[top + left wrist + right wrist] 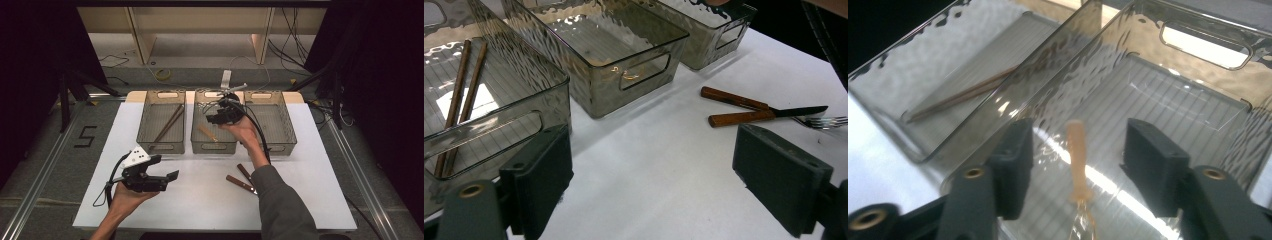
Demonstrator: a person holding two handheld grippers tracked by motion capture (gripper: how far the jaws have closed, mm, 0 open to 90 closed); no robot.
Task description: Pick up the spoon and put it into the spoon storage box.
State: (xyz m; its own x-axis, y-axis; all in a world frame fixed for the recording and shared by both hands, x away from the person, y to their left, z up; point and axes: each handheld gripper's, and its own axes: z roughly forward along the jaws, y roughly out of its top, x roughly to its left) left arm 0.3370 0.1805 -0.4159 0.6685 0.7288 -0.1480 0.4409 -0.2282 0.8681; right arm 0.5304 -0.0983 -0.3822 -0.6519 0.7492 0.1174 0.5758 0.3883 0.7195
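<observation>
From the high view we see three clear bins in a row at the far side of the white tabletop [210, 200]: the left bin [161, 145] holds a pair of chopsticks [167, 125], the middle bin [214, 145] holds a light wooden-handled utensil [207, 133], and the right bin [280, 147] looks bare. The right tool [218, 119] hangs over the middle bin, while the left tool [170, 177] rests low at the near left, jaws spread and holding nothing. We judge the step to be sorting cutlery into bins, so the right hand should lift straight up clear of the bin wall before reaching for the dark-handled pieces [242, 180] lying near the right forearm. In the left gripper view, the left tool's jaws stand wide apart over bare tabletop, with a brown-handled knife [769, 115] and a fork [824, 121] crossed at the right; the fork runs past the frame edge. In the right gripper view, the right tool's jaws are parted and empty, the pale handle lying on the bin floor between them. Its working end is blurred by glare, so we cannot tell what kind of utensil it is.
</observation>
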